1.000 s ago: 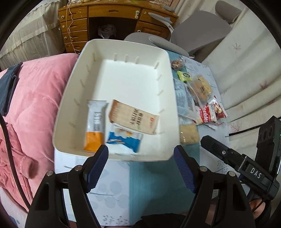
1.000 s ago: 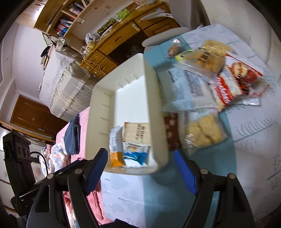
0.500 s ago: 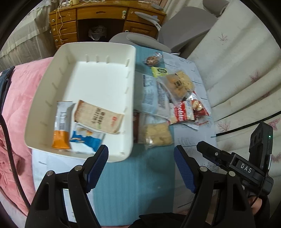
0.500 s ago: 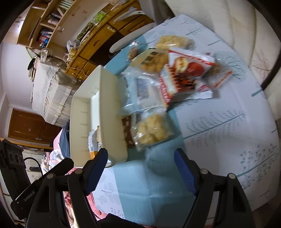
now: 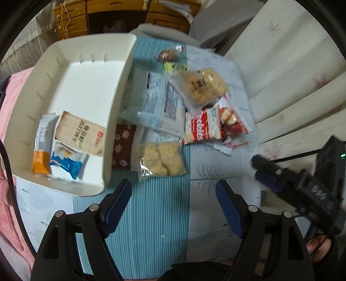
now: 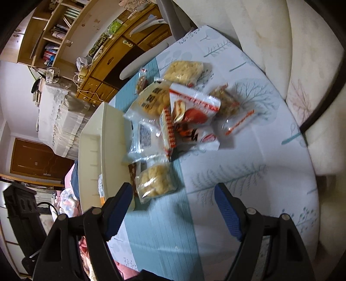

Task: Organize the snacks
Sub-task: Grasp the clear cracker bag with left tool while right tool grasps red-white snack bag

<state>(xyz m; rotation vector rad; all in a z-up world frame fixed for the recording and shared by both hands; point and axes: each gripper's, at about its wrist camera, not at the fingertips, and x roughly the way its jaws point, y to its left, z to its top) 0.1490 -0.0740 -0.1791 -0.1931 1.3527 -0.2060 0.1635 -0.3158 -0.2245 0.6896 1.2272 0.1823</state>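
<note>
Both grippers' jaws gape empty over a patterned tablecloth [image 5: 216, 168], wooden desk [image 5: 121, 13] behind.

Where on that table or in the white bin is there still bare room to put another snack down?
The far half of the white bin is bare, beyond its three packets at the near end. The striped cloth is free in front of the clear cookie bag. Beside the bin, the snack pile is crowded and overlapping.

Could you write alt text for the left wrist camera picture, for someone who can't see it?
An open, empty left gripper hangs over a table with a white tray holding three snack packets. More packets lie heaped beside the tray, nearest a clear bag of biscuits; the right gripper shows at the right edge.
</note>
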